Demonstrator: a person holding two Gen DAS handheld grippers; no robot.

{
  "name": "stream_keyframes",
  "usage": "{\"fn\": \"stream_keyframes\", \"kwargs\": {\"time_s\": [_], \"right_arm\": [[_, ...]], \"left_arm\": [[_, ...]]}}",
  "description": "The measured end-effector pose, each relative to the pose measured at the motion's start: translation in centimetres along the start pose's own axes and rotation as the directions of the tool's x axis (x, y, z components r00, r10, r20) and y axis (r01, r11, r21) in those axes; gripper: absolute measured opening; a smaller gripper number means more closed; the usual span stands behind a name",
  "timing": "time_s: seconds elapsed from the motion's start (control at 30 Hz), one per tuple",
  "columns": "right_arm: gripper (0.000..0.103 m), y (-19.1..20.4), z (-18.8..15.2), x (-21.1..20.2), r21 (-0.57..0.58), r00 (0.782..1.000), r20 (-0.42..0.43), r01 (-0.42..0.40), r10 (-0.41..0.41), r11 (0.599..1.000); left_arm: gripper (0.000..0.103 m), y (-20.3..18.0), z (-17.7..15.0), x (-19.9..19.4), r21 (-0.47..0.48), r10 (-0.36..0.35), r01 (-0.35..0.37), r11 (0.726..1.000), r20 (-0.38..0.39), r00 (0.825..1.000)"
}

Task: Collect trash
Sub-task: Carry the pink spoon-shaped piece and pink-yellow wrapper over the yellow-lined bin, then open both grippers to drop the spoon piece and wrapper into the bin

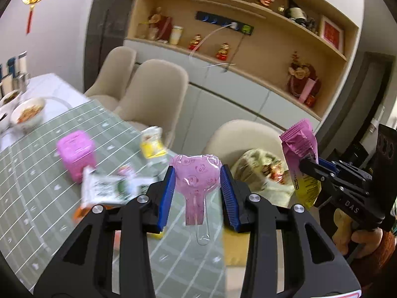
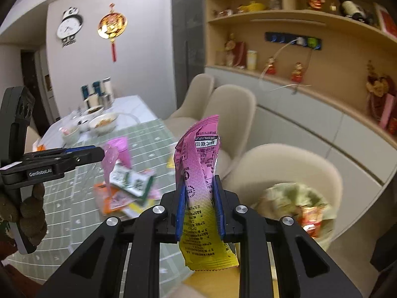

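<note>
A: Where does the trash stand now?

B: The left gripper [image 1: 196,181] is clamped on a pink lollipop wrapper [image 1: 196,173], its clear stick hanging down between the fingers; the right gripper [image 2: 199,203] pinches a pink-and-yellow snack packet [image 2: 198,188] narrowly, upright; more wrappers [image 2: 129,188] lie loose on the green table mat [image 2: 82,223].

A: And the bin?

B: The lined trash bag [image 2: 297,198] sits off the table edge, by the nearest chair [image 2: 285,164], beside the right gripper; I judge the step is carrying both pieces there.

A: How to do it well?

B: Bring each one over the bag's mouth before letting go; light wrappers drift; release low, one at a time.
</note>
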State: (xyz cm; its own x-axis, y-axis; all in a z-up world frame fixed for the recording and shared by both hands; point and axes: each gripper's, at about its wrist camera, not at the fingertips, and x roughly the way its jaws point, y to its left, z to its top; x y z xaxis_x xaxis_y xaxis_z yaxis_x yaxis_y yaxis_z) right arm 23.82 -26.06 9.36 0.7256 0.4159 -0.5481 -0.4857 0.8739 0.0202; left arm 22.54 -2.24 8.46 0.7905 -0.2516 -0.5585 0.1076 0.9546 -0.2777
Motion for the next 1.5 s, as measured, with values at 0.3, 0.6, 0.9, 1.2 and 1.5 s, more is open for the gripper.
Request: {"fn": "stream_keyframes", "kwargs": {"time_s": [0.3,0.6,0.9,1.2,1.5], "right_arm": [[0.021,-11.8,-0.9,-2.3,0.080,0.990,0.050,0.129,-0.133,0.988],[0.021,-21.4,-4.3,-2.9,0.200,0.971,0.012,0.230,-0.237,0.952],[0.021,-26.2,-7.3,-0.5,0.313,0.973,-0.046,0.229,-0.227,0.921],[0.021,-27.3,-7.8,2.6,0.331,0.980,-0.082,0.197,-0.180,0.923],[0.021,-26.1,-6.9,8.4,0.311,0.990,-0.129,0.094,-0.056,0.946]], "left_arm": [[0.035,-8.3,2.9,7.7,0.040,-0.128,0.128,0.991,-0.005,0.992],[0.035,-15.5,1.8,18.8,0.023,-0.240,0.246,0.969,-0.150,0.959],[0.035,-19.5,0.6,28.1,0.024,-0.231,0.246,0.969,-0.257,0.938],[0.045,-19.6,-1.0,32.8,0.007,-0.192,0.208,0.978,-0.354,0.915],[0.053,-17.3,-1.1,27.9,0.044,-0.142,0.160,0.986,-0.277,0.950]]}}
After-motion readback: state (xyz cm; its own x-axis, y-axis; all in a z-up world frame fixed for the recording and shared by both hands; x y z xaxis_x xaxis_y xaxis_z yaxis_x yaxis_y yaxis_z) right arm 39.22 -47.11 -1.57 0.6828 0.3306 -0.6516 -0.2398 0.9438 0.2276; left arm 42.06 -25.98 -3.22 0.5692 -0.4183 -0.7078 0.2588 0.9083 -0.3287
